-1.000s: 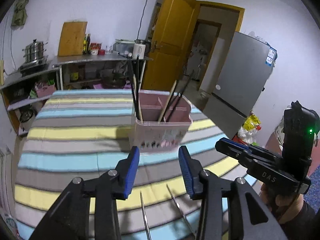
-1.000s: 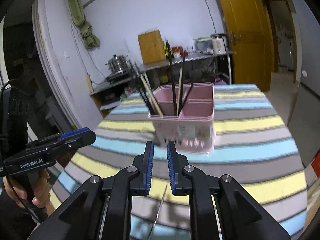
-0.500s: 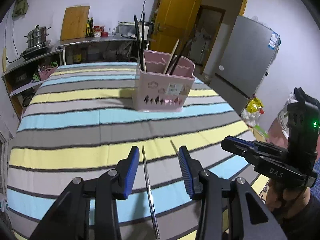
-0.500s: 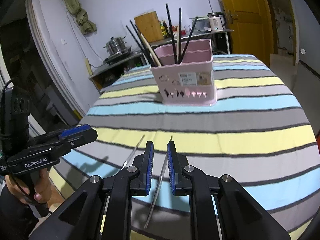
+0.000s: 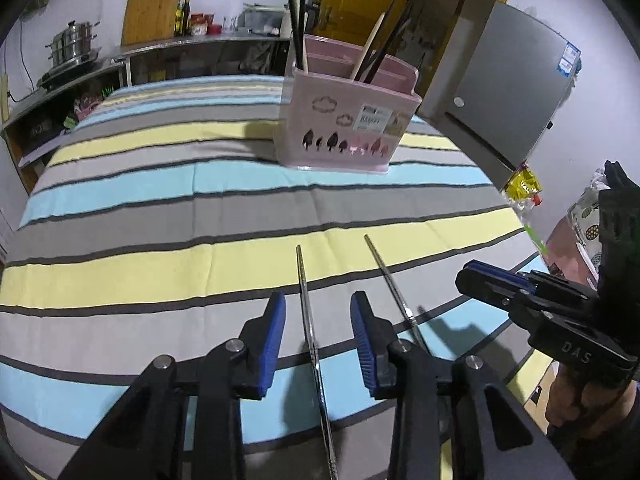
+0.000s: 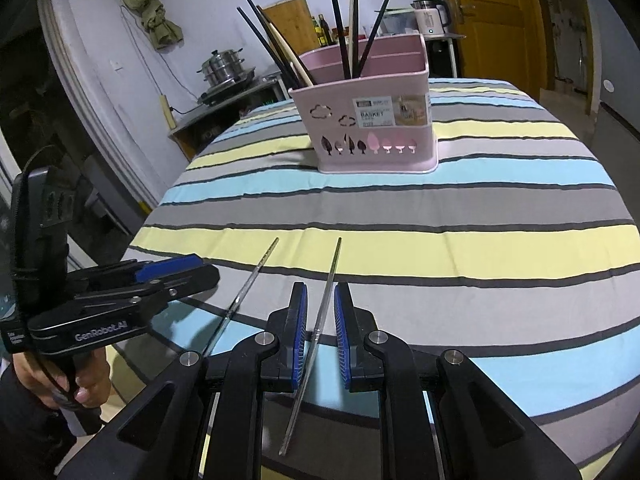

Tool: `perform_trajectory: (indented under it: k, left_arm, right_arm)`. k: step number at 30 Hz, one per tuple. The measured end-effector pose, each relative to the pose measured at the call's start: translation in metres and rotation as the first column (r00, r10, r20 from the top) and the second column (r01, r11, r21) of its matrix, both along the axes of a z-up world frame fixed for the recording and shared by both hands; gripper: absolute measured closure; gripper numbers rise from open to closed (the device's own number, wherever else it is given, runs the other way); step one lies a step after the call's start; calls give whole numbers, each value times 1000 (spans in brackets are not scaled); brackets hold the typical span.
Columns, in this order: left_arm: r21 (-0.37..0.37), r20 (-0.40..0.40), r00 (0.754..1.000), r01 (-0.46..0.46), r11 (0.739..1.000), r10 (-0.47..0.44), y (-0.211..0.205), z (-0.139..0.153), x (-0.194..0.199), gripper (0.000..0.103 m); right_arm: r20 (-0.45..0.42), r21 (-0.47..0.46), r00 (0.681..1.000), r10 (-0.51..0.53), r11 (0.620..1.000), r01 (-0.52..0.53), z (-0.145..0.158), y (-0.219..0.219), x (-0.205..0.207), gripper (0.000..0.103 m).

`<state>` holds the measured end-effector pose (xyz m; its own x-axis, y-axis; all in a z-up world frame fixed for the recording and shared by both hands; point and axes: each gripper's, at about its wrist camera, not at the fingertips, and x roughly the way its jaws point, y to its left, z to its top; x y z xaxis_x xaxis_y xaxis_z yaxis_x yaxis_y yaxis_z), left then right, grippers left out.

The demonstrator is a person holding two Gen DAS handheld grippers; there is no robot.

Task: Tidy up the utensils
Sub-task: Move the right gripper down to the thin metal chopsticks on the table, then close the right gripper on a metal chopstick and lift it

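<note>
**Both grippers low, angled down, jaws astride chopsticks**

My left gripper (image 5: 318,328) tilts down twd the tabletop (image 5: 160,208), blue pads apart and closing, w/ a metal chopstick (image 5: 310,320) lying in the gap; pads not touching it. My left hand (image 6: 60,380) wraps the handle below, fingers curled round the grip.

My right gripper (image 6: 320,332) points down at a similar slant, jaws narrow but not closed, a second metal chopstick (image 6: 320,320) running btwn the pads w/ a little clearance each side. My right hand (image 5: 580,396) grips its handle, seen only in part at frame edge.
</note>
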<state>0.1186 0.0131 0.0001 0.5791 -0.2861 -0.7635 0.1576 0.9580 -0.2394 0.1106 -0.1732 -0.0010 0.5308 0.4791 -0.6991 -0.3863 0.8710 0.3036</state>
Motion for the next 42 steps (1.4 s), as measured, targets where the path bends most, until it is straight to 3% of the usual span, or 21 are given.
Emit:
perform_trajectory:
  k: [24, 32, 36, 42]
  left_arm:
    - [67, -109, 994, 27, 997, -20, -8, -32, 42, 87]
    - [109, -116, 993, 47, 993, -35, -14, -33, 48, 87]
    - [120, -113, 993, 53, 991, -39, -16, -33, 49, 87]
    - [115, -118, 993, 42, 993, -28, -15, -32, 52, 96]
  right_arm:
    - [-105, -99, 994, 8, 995, -18, -41, 39, 56, 89]
    - [-106, -143, 994, 8, 989, -23, -41, 44, 62, 89]
    - [-103, -168, 995, 0, 986, -18, -41, 44, 64, 97]
    - [-107, -156, 994, 3, 987, -20, -40, 45, 64, 97]
